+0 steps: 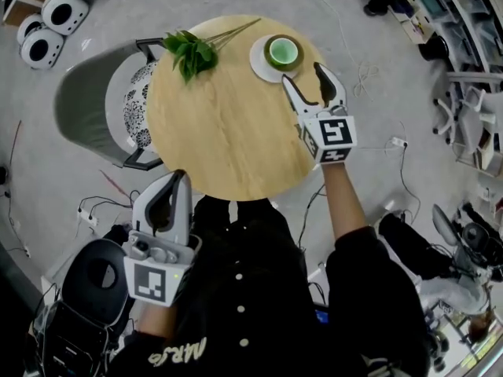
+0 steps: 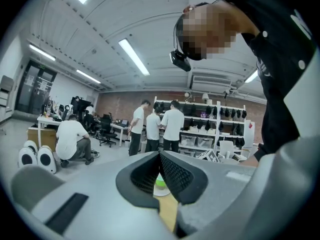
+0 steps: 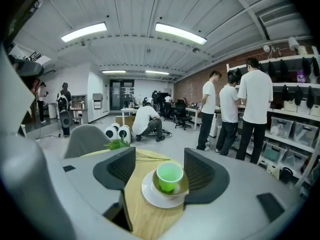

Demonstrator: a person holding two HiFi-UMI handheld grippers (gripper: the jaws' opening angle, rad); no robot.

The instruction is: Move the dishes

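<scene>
Your left gripper [image 1: 181, 177], nearest you and shut empty, hangs off the table's [image 1: 228, 140] near edge; the green cup [image 1: 283, 51] on its saucer [image 1: 258, 60] at the far right rim lies just ahead of your right gripper's [image 1: 303, 75] wide-open jaws, so right is nearer.

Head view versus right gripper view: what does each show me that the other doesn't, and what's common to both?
Head view only: the left gripper, shut, off the near edge of the round wooden table. Right gripper view only: people standing at shelves. Both: the right gripper, open, facing the green cup and the white saucer under it; the leafy sprig; the grey chair; that table.
</scene>
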